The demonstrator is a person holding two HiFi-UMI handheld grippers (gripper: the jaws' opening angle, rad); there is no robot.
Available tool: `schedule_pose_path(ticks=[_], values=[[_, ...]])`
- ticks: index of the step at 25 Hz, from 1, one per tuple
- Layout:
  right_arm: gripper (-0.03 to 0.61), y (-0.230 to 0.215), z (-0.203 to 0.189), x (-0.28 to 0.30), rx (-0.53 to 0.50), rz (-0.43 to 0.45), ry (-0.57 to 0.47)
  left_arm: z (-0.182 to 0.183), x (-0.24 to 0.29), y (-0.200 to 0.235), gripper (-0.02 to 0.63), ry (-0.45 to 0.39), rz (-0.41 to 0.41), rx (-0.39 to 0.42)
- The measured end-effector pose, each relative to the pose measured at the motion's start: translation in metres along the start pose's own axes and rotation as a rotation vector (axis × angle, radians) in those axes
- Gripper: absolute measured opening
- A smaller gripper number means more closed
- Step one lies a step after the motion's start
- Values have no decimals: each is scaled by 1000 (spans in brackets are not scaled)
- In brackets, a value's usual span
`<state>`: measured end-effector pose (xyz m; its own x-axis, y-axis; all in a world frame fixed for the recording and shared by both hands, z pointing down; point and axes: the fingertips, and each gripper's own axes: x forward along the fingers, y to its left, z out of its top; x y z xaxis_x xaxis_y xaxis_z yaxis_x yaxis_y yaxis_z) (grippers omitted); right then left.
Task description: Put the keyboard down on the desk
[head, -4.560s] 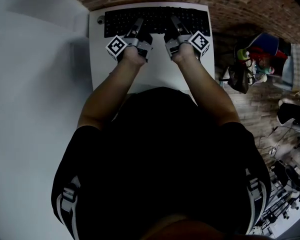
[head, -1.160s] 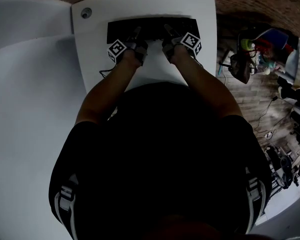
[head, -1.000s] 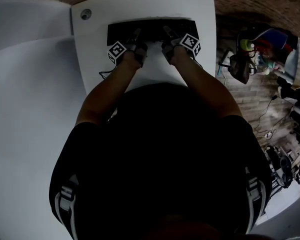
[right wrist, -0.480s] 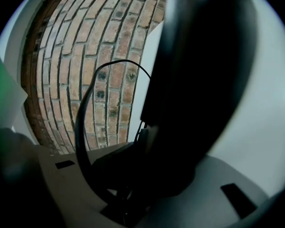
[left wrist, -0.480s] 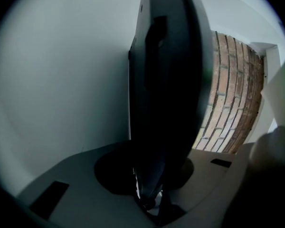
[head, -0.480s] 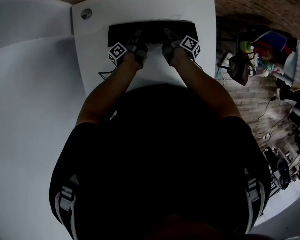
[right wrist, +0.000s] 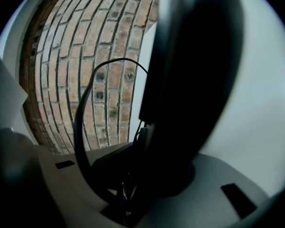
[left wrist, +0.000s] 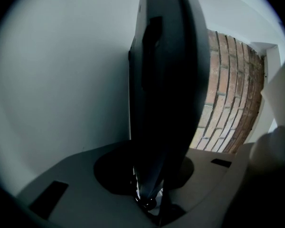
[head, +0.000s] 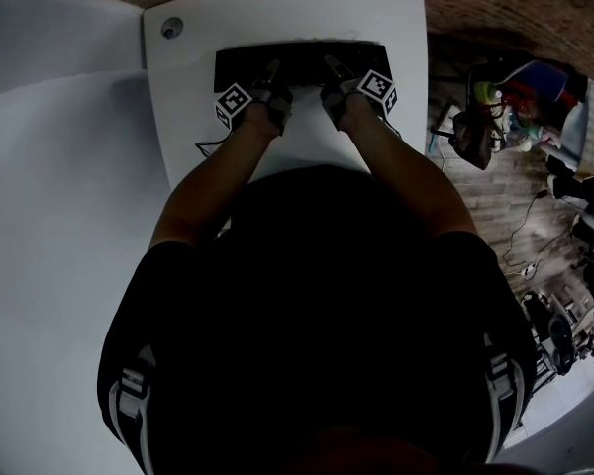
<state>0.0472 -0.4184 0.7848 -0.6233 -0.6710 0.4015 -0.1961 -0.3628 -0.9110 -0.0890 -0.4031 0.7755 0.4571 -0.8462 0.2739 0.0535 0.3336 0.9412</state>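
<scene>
On the far half of the white rectangular desk (head: 277,8), we see the flat black keyboard (head: 297,59) lying crosswise, its long side parallel to the desk's far edge and well inside the white top. Whether its underside touches the desk or hangs just above it we cannot tell.

We hold it by its near long edge with both tools. Our left gripper (head: 270,69) bites the edge left of the middle. In the left gripper view the dark slab runs edge-on straight out from between the jaws, which stand narrow and pinched onto it, with the white desk surface close along one face. Our right gripper (head: 329,65) takes the same edge right of the middle. In the right gripper view its jaws stand somewhat wider, and they too are closed onto the keyboard's rim. A thin black cable (right wrist: 83,127) loops past that rim in front of a red-brown brick wall (right wrist: 104,56).

From above, the two grippers sit near each other, their black-and-white marker cubes (head: 232,100) turned outward. A small round grey grommet (head: 171,28) sits in the desk's far left corner, well apart from the keyboard.
</scene>
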Motion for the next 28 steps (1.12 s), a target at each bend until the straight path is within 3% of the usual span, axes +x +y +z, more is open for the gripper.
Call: schedule_pose_path(ticks=[14, 28], values=[[211, -6, -5, -8, 20, 1, 0, -3, -7, 6, 191, 16, -2, -27], [245, -10, -18, -25, -1, -87, 63, -14, -24, 1, 241, 32, 58, 7]])
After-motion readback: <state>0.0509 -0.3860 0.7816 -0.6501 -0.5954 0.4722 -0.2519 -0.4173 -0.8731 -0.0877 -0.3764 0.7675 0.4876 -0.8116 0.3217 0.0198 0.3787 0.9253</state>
